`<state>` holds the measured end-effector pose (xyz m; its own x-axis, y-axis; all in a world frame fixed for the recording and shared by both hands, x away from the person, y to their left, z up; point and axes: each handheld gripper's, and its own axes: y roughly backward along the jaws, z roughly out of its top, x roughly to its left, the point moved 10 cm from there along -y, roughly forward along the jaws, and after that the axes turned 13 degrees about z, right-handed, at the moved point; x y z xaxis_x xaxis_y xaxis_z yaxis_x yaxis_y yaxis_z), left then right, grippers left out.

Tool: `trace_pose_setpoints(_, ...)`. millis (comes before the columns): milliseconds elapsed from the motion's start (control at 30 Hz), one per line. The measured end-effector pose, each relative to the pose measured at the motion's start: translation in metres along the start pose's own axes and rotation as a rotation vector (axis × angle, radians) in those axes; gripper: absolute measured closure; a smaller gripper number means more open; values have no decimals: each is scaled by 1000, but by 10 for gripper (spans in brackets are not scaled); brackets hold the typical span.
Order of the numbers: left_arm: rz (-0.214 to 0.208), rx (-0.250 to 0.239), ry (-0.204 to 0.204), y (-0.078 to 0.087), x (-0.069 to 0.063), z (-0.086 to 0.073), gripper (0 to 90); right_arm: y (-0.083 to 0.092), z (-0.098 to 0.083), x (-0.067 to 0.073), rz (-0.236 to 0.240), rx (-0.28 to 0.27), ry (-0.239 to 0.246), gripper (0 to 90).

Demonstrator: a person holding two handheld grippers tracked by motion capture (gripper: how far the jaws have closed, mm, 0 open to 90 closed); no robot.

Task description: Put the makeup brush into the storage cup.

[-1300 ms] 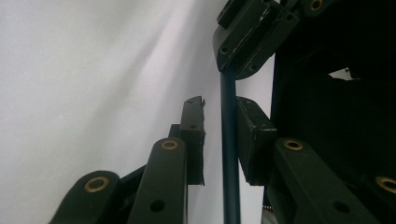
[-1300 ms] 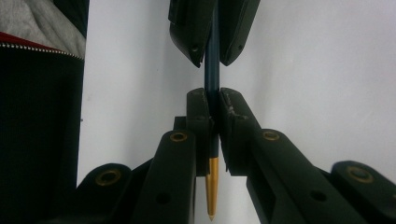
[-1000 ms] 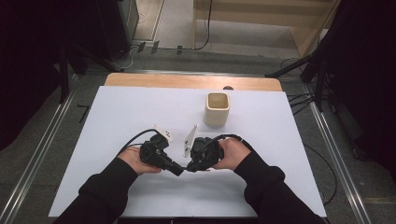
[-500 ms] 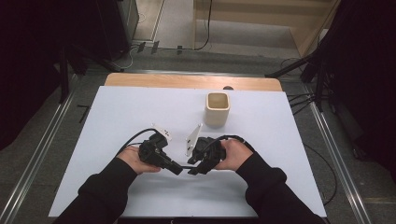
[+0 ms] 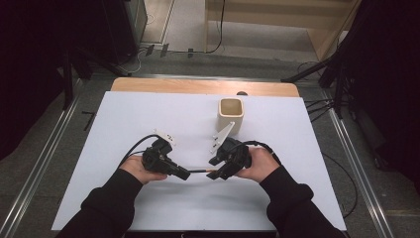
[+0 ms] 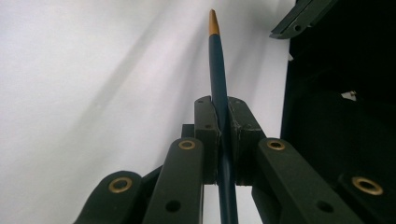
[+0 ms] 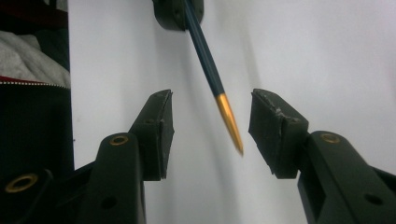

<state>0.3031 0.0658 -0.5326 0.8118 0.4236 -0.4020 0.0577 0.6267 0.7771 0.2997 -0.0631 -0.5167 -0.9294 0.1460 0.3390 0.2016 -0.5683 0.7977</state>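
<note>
- Table (image 5: 148, 114): white top with a wooden strip along the far edge, seen from the high view; grey floor and metal rails run along both sides.
- Left hand-held gripper (image 5: 184, 174): black, held in the person's left hand (image 5: 136, 168) at the near-left of the table, jaws pointing right toward the other hand; a black cable loops out behind it.
- State of the left hand-held gripper (image 6: 223, 116): jaws clamped tight on the pen, pads pressing its barrel from both sides in the left gripper view.
- Pen (image 6: 217, 70): slim, dark blue barrel with a gold tapered tip; it runs from the left jaws rightward, held above the table, between the two hands in the high view (image 5: 199, 171).
- Pen tip (image 7: 229, 122): gold end lying in the gap between the right jaws, touching neither pad in the right gripper view.
- Right hand-held gripper (image 7: 210, 135): black, jaws apart and just lately opening, the pen between them but not gripped; in the high view (image 5: 214, 174) it faces left, held in the person's right hand (image 5: 260, 166).
- Cup (image 5: 231, 115): cream, square-mouthed, upright on the table beyond the right hand, well apart from the pen.
- Sleeves: dark, both forearms entering from the near edge.
</note>
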Motion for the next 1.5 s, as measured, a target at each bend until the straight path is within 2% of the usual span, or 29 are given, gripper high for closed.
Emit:
trace_pose_setpoints(33,7,-3,1,0,1,0,847,2,-3,-1,-9,-19,-13,505)
trace_pose_setpoints(133,19,-15,18,1,4,-1,846,4,-5,-1,-15,-26,-12,493)
trace_pose_setpoints(200,33,-25,26,2,6,-1,846,6,-7,-3,-37,-38,-28,490)
trace_pose_setpoints(333,49,-58,50,5,10,0,846,9,-12,-5,-54,-63,-71,492)
trace_pose_setpoints(467,72,-89,69,7,13,1,846,10,-16,-6,-73,-86,-84,491)
trace_pose_setpoints(500,78,-97,70,8,13,1,846,10,-17,-6,-84,-106,-107,482)
trace_pose_setpoints(733,105,-166,113,15,18,2,846,12,-20,-5,-117,-179,-144,479)
trace_pose_setpoints(800,111,-197,128,17,19,3,846,11,-23,-3,-116,-205,-166,474)
trace_pose_setpoints(933,105,-223,147,19,19,3,847,10,-25,-1,-119,-219,-171,475)
trace_pose_setpoints(967,106,-228,146,19,18,3,847,9,-25,0,-117,-224,-188,476)
trace_pose_setpoints(1133,118,-270,151,20,12,3,847,9,-25,5,-94,-298,-217,467)
trace_pose_setpoints(1167,118,-270,151,20,12,3,847,9,-25,5,-94,-298,-217,467)
trace_pose_setpoints(1300,128,-310,151,22,8,4,847,7,-25,9,-52,-373,-241,437)
trace_pose_setpoints(1433,141,-345,151,22,5,6,847,6,-27,10,-63,-394,-253,421)
trace_pose_setpoints(1500,144,-383,164,23,2,7,847,7,-26,11,-69,-422,-257,406)
